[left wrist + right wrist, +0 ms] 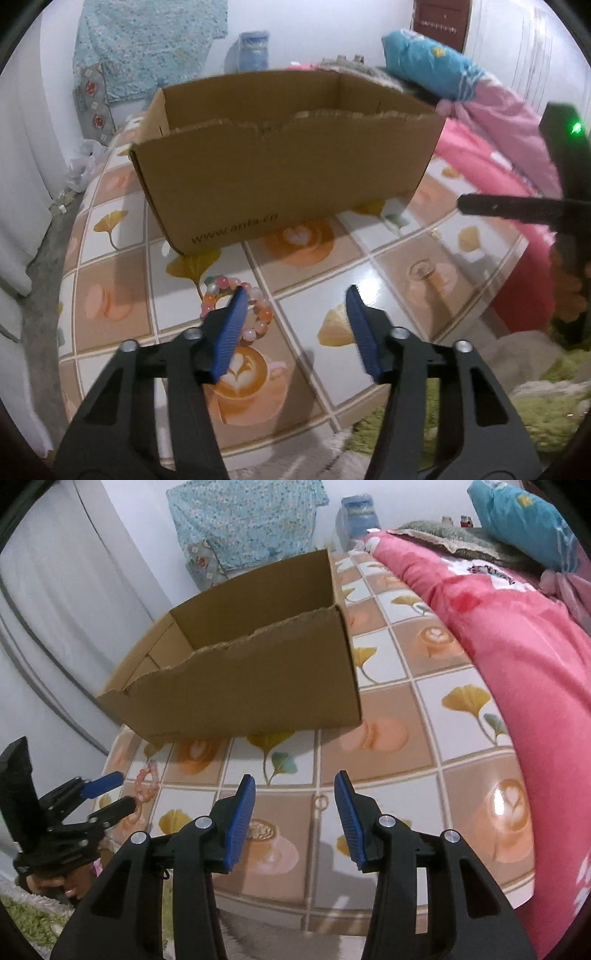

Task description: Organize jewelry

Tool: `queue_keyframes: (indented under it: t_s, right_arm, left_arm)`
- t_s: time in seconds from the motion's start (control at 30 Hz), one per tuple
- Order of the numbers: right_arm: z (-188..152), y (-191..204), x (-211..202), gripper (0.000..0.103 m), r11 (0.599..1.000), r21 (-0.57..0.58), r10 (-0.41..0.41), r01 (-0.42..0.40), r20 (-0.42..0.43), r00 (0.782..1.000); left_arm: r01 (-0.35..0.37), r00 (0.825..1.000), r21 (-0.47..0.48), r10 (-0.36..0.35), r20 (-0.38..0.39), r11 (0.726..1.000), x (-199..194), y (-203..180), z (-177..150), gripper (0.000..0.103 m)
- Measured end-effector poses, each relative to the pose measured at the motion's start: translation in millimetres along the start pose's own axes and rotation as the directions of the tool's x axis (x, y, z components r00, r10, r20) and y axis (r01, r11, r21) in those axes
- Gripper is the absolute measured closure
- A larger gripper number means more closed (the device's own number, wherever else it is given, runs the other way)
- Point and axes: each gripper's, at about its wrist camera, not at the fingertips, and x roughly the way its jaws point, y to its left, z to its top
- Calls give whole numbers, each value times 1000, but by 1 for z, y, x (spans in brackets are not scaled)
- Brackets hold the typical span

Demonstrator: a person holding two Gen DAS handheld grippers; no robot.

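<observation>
Each camera sits behind its own jaws and looks forward and steeply down along them at the worktop (122, 254), at close range. Left view: cardboard box (288, 147) directly ahead of the jaws. Right view: the same box ahead and left of the jaws (seen obliquely). Both views share the box, the patterned worktop and the pink bedding (517, 657).

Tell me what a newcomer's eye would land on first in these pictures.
The open cardboard box dominates, standing at the far side of the table with its tile-and-coffee-print cover. In front of it lies a pink and orange beaded bracelet, partly behind one finger of the open left tool. A small ring lies on the cover between the fingers of the open right tool, and a pink quilt crowds the table's edge.
</observation>
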Motion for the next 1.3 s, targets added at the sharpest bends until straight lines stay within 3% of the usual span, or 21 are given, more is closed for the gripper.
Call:
queue_keyframes:
  t_s: [0.37, 0.47, 0.93, 1.1, 1.3]
  right_arm:
    - [1, -6, 4, 59, 1000, 20, -8, 9, -20, 1000]
    - [2, -8, 5, 59, 1000, 26, -11, 11, -22, 1000]
    - [-3, 0, 13, 59, 998, -45, -41, 39, -46, 998]
    - [-6, 7, 24, 59, 986, -111, -135, 128, -56, 989]
    - [-7, 9, 30, 69, 978, -139, -167, 157, -65, 984]
  left_arm:
    - [-59, 993, -5, 58, -102, 998, 36, 9, -6, 79]
    - [-86, 992, 21, 87, -95, 996, 39, 7, -3, 94]
    - [37, 997, 68, -32, -75, 997, 65, -21, 25, 94]
    - [41, 997, 64, -36, -73, 997, 67, -24, 24, 94]
    - [54, 996, 40, -52, -68, 998, 70, -22, 25, 94]
